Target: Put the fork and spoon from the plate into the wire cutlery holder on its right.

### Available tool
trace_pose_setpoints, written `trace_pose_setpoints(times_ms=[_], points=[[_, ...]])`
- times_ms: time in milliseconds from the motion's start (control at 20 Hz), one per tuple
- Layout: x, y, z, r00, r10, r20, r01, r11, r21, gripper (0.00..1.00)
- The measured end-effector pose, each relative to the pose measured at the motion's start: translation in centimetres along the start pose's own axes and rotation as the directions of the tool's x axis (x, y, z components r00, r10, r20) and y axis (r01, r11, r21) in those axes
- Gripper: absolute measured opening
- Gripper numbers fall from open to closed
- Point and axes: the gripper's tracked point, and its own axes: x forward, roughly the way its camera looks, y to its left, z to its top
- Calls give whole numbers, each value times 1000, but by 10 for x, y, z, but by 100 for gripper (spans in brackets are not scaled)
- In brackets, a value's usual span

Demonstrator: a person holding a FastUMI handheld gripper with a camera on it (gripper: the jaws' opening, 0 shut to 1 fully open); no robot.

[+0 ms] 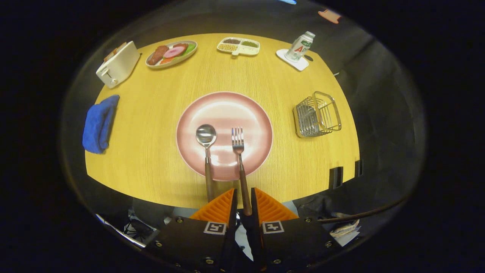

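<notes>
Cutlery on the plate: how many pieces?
2. The spoon lies on the pink plate, left; the fork right of it, its handle running back between the gripper fingers, which sit nearly closed around it.
</notes>
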Motion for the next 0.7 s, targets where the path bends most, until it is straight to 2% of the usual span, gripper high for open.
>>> trace_pose_setpoints(times_ms=[700], points=[[56, -1, -27, 992, 18, -123, -21, 999, -26, 20]])
